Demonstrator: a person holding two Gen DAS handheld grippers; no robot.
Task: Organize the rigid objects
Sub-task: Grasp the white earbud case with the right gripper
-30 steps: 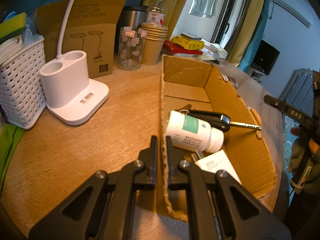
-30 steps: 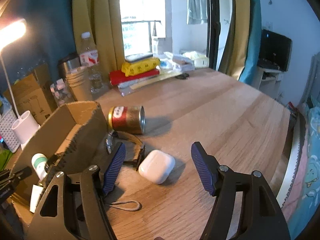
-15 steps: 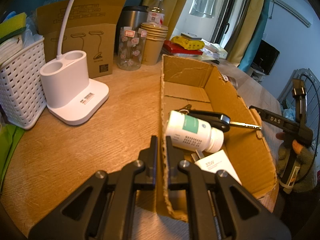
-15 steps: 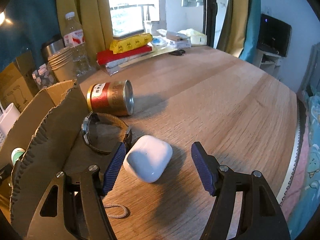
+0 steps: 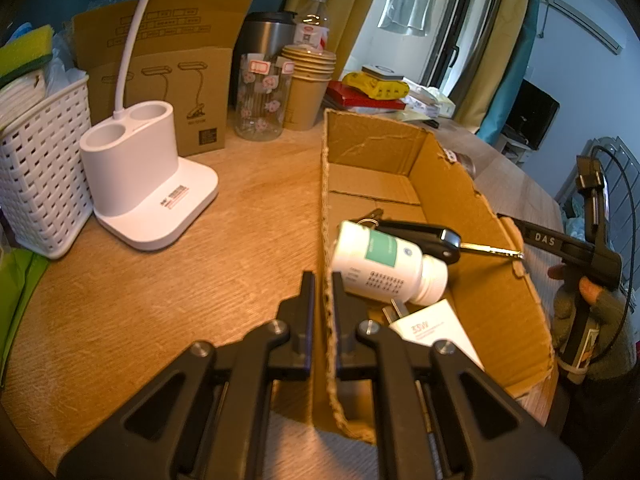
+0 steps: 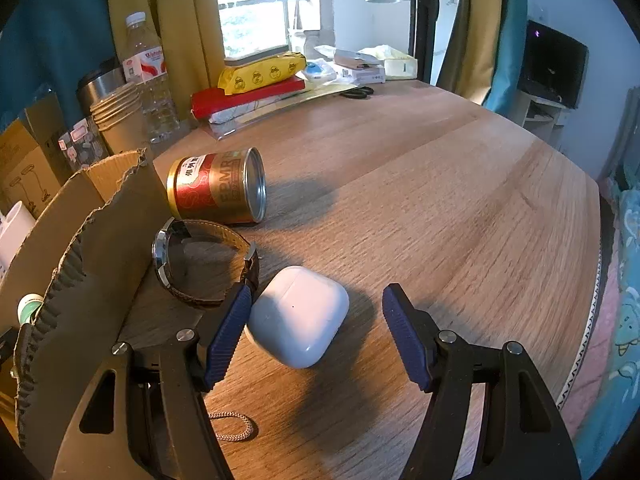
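So we've got the left gripper (image 5: 323,296) clamped on the cardboard box (image 5: 472,216) wall, right gripper (image 6: 316,334) wide open around the earbud case (image 6: 298,314), left pad maybe touching it.

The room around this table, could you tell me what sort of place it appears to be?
Probably a lived-in home, perhaps a bedroom or studio. Yellow curtains frame a window with clothes hanging nearby, a TV sits on a small stand, and patterned bedding lies beside the cluttered wooden table.
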